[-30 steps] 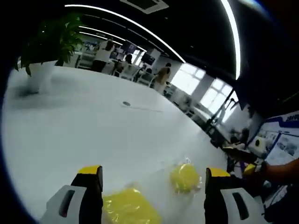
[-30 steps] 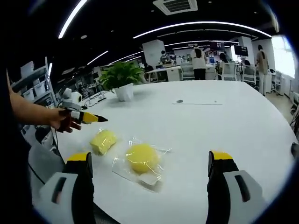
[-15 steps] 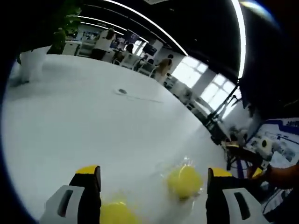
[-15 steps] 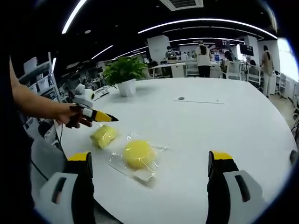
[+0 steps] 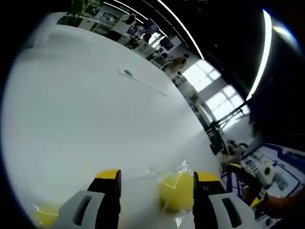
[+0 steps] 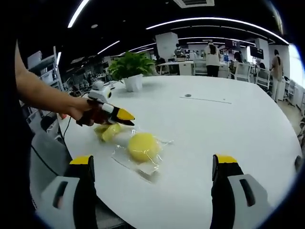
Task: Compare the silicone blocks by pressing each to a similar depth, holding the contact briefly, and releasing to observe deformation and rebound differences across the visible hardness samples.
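On the white round table [image 6: 228,129] lie two yellow silicone samples. At left, the rectangular yellow block [image 6: 108,132] sits partly behind the left gripper [image 6: 125,115], which a person's hand [image 6: 86,110] carries just above it. To its right, near but apart, is the round yellow block [image 6: 143,146], sealed in a clear plastic bag [image 6: 151,170].

In the left gripper view, the left gripper [image 5: 156,179] is open to a moderate width, and the round yellow block [image 5: 174,191] lies between its jaws. Whether they touch it cannot be told. The rectangular yellow block [image 5: 43,214] shows as a sliver at lower left.

The right gripper [image 6: 153,164] is wide open, holds nothing, and hangs back from both samples.

Judged from this, the first press on the round block is about to begin or just beginning. Hold, release, and the rectangular block remain. No dent is visible, and glare on the bag hides surface detail.

A potted plant [image 6: 130,72] stands at the far edge.
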